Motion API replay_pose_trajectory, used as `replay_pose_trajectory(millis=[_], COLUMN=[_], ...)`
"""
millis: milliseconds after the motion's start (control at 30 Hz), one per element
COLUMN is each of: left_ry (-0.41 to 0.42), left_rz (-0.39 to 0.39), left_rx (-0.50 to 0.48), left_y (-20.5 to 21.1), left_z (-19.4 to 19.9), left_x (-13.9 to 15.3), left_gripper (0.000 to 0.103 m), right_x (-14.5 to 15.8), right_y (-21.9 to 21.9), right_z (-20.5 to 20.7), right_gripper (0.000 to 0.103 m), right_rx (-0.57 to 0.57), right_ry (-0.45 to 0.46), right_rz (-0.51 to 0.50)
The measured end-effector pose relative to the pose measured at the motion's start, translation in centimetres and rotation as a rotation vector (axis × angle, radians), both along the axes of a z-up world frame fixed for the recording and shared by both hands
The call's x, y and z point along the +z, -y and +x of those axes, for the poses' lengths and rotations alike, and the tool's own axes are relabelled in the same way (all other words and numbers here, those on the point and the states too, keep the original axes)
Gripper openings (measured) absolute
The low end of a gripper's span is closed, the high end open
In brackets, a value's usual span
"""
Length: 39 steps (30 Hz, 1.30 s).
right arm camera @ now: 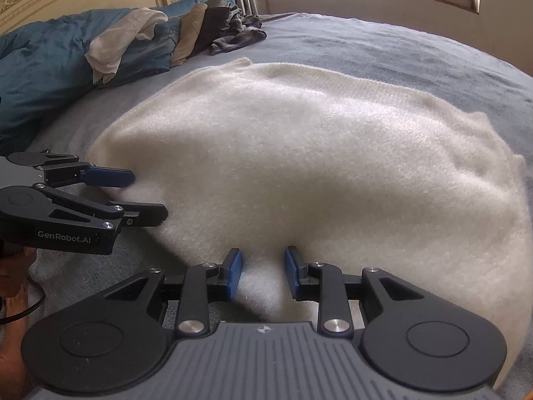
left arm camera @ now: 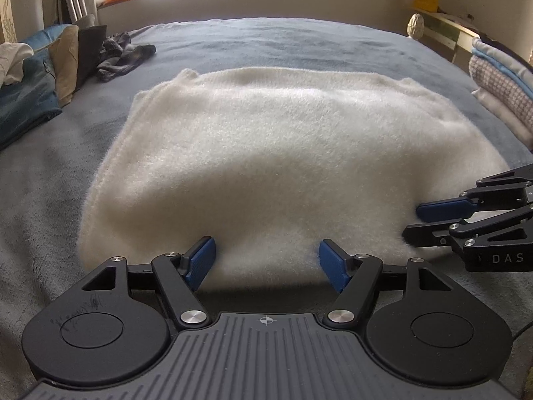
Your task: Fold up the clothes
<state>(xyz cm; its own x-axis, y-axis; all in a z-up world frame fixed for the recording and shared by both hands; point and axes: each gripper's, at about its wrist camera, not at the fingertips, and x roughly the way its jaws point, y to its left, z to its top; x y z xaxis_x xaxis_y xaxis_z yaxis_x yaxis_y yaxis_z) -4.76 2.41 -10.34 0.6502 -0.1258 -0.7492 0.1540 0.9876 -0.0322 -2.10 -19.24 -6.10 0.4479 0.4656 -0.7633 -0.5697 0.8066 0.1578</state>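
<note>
The grey-blue fleece-covered bed (left arm camera: 273, 38) filled nearly all of what you could see, and everything else sat in relation to the fuzzy cream-white knitted sweater (left arm camera: 266, 153) lying spread near its middle, right in front of you. That sweater lay folded into a broad, rounded block, its soft near edge bulging toward both of your tools.

Left of the sweater, by the headboard, a rumpled heap of unfolded clothes in blue, tan, white and dark plaid (left arm camera: 50, 66) leaned along the edge of the bed. On the sweater's right, a stack of folded pale and checked garments (left arm camera: 499, 90) sat at the side of the bed.

Your left hand-held gripper (left arm camera: 265, 260) was at the sweater's near edge with its blue pads (left arm camera: 200, 263) standing wide apart. The fuzzy edge bulged into the gap between them, yet the pads were not pressing on it; the jaws were open.

Your right hand-held gripper (right arm camera: 261, 273) was at the same near edge, further along to the right, with its jaws much narrower. A ridge of the cream knit rose between its blue pads, and they were pinched on that fold of the sweater.
</note>
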Motion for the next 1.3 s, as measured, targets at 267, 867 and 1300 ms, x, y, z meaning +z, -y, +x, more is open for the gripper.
replay_pose_trajectory(millis=[267,867,1300], left_ry=[-0.008,-0.009,-0.011], left_rz=[-0.005,-0.005,-0.005], left_rx=[0.004,0.004,0.004], left_y=[-0.02,-0.01,-0.04], left_z=[0.08,0.12,0.1], left_x=[0.0,-0.12,-0.11], left_gripper=[0.071,0.072,0.072], right_x=[0.11,0.17,0.25], right_y=[-0.1,-0.16,-0.17], right_z=[0.12,0.43,0.4], right_gripper=[0.031,0.031,0.031], right_rx=[-0.005,-0.018,-0.022], right_ry=[-0.009,-0.027,-0.03], right_rz=[-0.001,0.006,0.005])
